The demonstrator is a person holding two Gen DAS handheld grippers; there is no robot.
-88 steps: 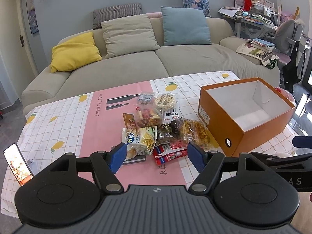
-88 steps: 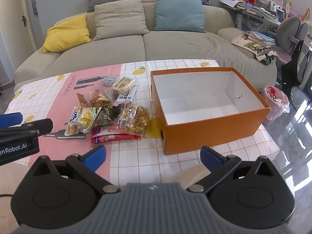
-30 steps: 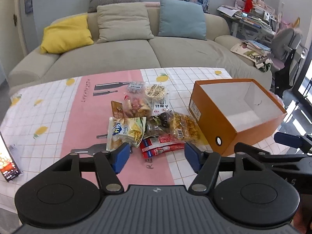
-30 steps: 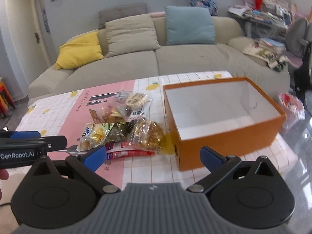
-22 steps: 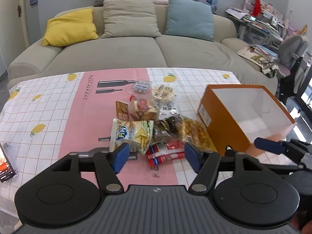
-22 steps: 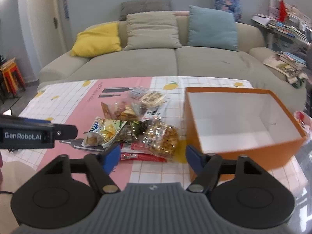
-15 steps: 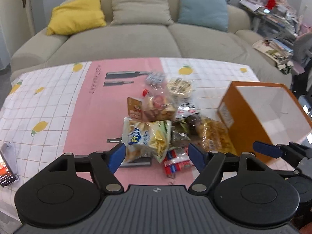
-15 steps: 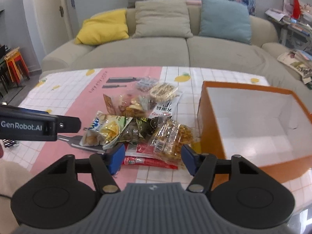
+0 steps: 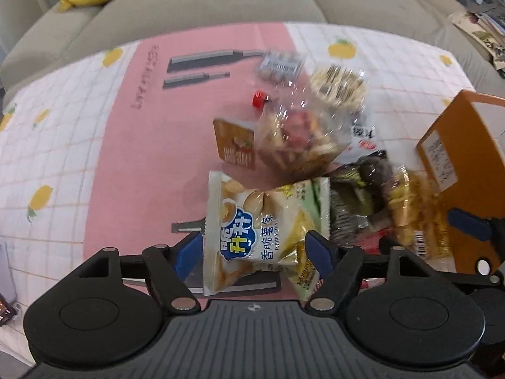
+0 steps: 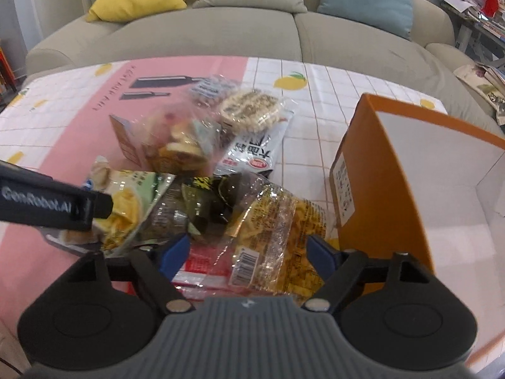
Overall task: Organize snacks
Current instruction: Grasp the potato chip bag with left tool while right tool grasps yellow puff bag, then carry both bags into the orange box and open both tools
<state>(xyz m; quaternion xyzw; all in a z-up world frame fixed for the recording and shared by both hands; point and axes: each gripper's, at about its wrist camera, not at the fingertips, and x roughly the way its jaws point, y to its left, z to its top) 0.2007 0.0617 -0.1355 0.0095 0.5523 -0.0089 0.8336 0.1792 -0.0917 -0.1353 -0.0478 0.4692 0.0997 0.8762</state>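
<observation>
Both hand-held grippers have dropped toward the snack pile since the earlier frames; sofa now fills only the upper edge of each view.

Left hand-held gripper point(image 9: 254, 248): jaws have just been opening, now wide, straddling the white potato-chip bag point(image 9: 252, 230) without pressing it. Bag's long axis runs top to bottom of frame, printed lettering upright.

Right hand-held gripper point(image 10: 249, 251): jaws have just been opening again after a brief narrowing, wide, either side of the clear yellow-snack packet point(image 10: 277, 237); nothing gripped. Packet's long axis runs lower left to upper right, barcode end nearest the camera.

Count: two grippers, one orange box point(image 10: 388, 189), roughly nine packets in one heap, edges overlapping.

Open room: pink and checked bench point(image 9: 79, 132) bare at left of frame; box wall stands close on the right of the heap.
</observation>
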